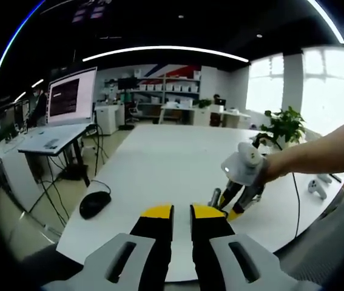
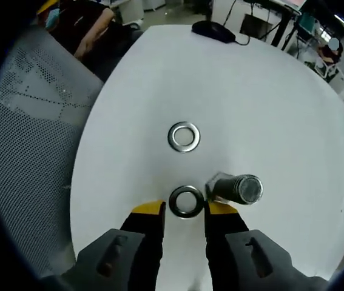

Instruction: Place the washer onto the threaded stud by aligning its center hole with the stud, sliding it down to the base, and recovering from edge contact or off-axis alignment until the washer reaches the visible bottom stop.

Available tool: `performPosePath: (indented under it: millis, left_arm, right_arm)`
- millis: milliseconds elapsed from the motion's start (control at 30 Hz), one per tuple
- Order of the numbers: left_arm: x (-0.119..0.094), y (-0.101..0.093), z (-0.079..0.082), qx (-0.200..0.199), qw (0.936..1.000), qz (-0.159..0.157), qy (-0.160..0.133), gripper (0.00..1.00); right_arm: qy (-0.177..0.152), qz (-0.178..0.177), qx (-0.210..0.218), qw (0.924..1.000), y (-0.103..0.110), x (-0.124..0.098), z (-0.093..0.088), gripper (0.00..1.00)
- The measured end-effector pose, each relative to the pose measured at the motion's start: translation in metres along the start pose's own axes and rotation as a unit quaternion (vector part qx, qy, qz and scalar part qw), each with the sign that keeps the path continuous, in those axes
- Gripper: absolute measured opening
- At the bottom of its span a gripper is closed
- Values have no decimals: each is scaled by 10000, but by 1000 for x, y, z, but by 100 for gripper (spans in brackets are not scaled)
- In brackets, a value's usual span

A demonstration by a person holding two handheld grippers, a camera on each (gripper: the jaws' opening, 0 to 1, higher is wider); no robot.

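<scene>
In the right gripper view, a dark steel washer sits between the yellow tips of my right gripper, which touch its sides. The threaded stud stands upright on its hex base just right of that washer, seen almost end-on. The washer is beside the stud, not over it. A second, brighter washer lies flat on the white table farther ahead. In the left gripper view, the right gripper points down at the table next to the stud. My left gripper hovers at the near edge, with a narrow bare gap between its tips.
A black mouse with its cable lies near the table's edge. A grey mesh chair stands beside the table. A white controller, a black cable and a potted plant are at the right side. Desks and a monitor stand beyond.
</scene>
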State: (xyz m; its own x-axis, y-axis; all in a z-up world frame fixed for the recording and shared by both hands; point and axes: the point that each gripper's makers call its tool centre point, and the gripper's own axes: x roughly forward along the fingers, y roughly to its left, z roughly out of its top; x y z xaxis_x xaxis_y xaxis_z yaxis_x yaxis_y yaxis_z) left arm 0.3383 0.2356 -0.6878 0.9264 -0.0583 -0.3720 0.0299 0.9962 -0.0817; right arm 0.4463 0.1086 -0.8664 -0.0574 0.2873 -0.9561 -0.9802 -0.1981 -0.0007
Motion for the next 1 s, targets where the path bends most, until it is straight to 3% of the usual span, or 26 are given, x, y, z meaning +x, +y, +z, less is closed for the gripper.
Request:
performPosePath:
  millis: [67,367,1000]
  left_arm:
    - [0,0,0,5,10000,-2,11,8]
    - [0,-1,-1,17,10000,-9,43,8]
    - [0,-1,1,5,10000,-8,-5,9]
  right_arm:
    - [41,9,-174,9998,0,-3,2,24]
    - [-74,134,-127,9998,3,-7,2,23]
    - [-357,-138,-176,9991,-7,-57,5,23]
